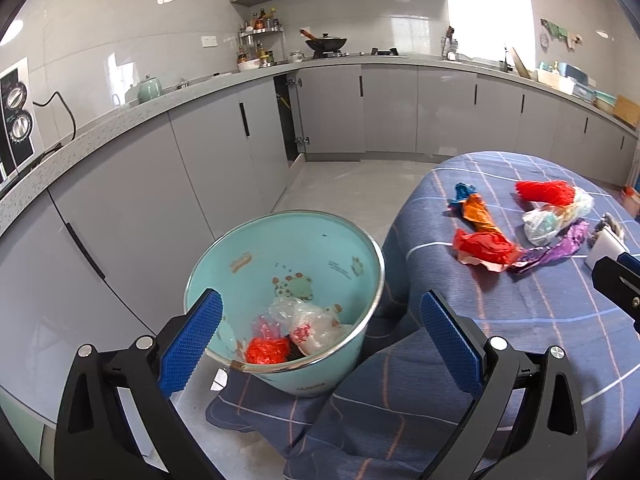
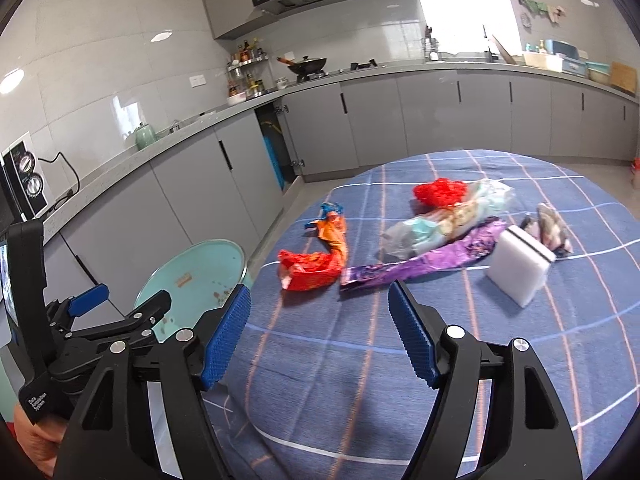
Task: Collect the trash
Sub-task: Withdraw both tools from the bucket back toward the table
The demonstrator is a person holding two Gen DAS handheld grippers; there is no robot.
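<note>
A light-blue trash bin point(image 1: 320, 252) stands on the floor beside the table; it holds red and clear plastic wrappers point(image 1: 292, 332). My left gripper point(image 1: 320, 328) is open and empty, just above the bin's near rim. On the blue checked tablecloth point(image 2: 440, 340) lie a red wrapper point(image 2: 312, 270), an orange-blue wrapper point(image 2: 334, 226), a purple wrapper point(image 2: 432, 258), a red mesh point(image 2: 440, 192), a clear bag point(image 2: 448, 220) and a white sponge point(image 2: 520, 268). My right gripper point(image 2: 320, 320) is open and empty, just short of the red and purple wrappers. The bin also shows in the right wrist view point(image 2: 192, 272).
Grey kitchen cabinets point(image 1: 180, 168) and a counter run along the left and back; one cabinet door point(image 1: 286, 116) stands open. A grey-patterned crumpled item point(image 2: 552, 226) lies behind the sponge. The tablecloth hangs down to the floor by the bin.
</note>
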